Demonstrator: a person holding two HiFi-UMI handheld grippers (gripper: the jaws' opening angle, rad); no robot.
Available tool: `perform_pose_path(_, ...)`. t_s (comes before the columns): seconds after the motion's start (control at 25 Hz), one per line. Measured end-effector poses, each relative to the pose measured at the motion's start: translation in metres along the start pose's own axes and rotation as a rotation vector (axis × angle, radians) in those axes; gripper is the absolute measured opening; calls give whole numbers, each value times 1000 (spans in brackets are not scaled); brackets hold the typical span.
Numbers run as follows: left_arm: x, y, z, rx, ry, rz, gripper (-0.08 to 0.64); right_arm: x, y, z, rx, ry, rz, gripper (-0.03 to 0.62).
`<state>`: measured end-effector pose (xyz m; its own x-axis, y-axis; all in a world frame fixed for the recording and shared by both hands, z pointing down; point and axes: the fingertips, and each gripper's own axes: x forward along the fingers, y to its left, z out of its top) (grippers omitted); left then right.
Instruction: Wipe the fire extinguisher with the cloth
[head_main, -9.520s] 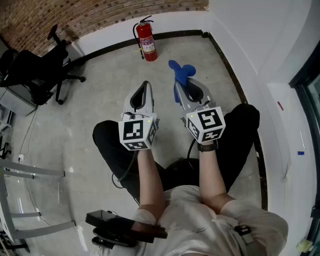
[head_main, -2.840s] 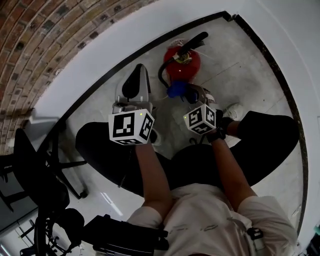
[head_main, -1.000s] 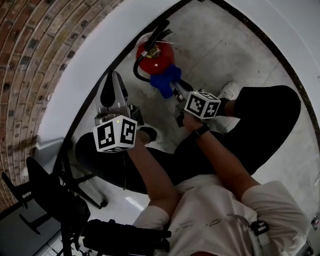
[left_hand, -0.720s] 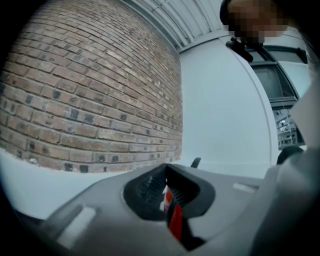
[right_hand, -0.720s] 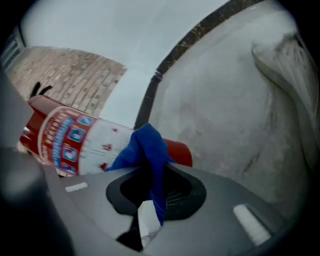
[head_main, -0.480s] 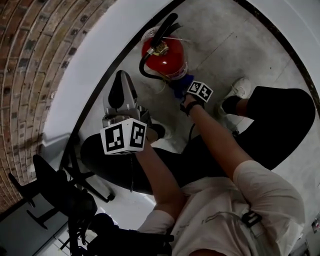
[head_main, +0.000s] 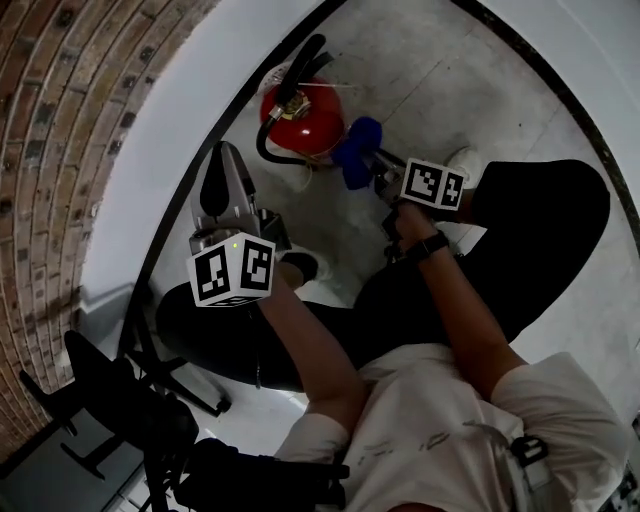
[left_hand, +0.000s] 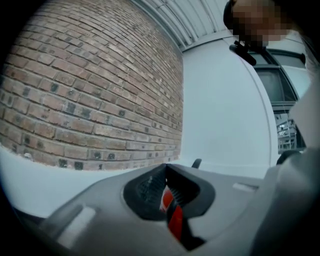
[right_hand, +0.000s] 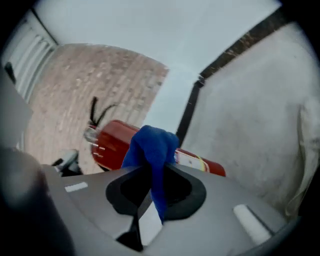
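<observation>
Our right tongs (head_main: 375, 165) pinched the blue cloth (right_hand: 152, 145) tight, we think so that it would not slip when we rubbed. The cloth puffed out past the tips. The red fire extinguisher (head_main: 305, 120) stood just ahead of it, very close, ready for wiping. Our left tongs (head_main: 222, 158) were pressed together with nothing in them. We held them off to the side, with the extinguisher on their right, likely to stay out of the way.

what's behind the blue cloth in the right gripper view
The red fire extinguisher is right behind the cloth, which the right gripper pinches. The cloth covers the middle of its body, so contact cannot be told.
</observation>
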<state>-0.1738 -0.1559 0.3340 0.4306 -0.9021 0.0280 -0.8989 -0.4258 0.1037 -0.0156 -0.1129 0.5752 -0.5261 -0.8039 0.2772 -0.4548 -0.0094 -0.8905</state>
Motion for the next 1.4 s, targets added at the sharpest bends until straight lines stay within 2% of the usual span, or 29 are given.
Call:
perform_pose_path(0.04,3,-2,3,1,-5,-5,0,-12,33,18,-32,-2,62,61)
perform_pose_path(0.08,5,-4,7,0,-11,-8,0,-22,61,34,-20,-7,121,60)
perform_pose_path(0.16,7,-8,13,-4,-22,-14,0,-33,107,61,67,-25,237,60)
perform_pose_path(0.24,7,-12,17,1,-29,-25,0,-30,149,76,49,-29,373,61)
perform_pose_path(0.32,7,-16,18,6,-31,-33,0,-18,173,76,18,-13,445,61)
perform_pose_path(0.36,6,-16,17,7,-31,-32,0,-12,173,73,30,-4,443,61)
perform_pose_path(0.52,4,-15,9,12,-13,-27,1,-1,136,62,64,-3,344,60)
perform_pose_path(0.6,4,-14,6,8,-7,-25,2,-2,105,60,76,-23,289,60)
perform_pose_path(0.68,5,-13,2,2,-2,-25,1,3,64,52,69,-15,192,60)
perform_pose_path(0.92,6,-14,-11,12,29,-24,0,50,-85,-20,136,96,-95,60)
perform_pose_path(1.16,8,-4,-24,25,66,-5,0,75,-201,-93,123,265,-373,60)
perform_pose_path(1.28,9,-3,-29,35,98,6,2,79,-236,-122,75,377,-452,60)
perform_pose_path(1.4,10,2,-28,46,111,18,0,83,-238,-118,41,426,-456,60)
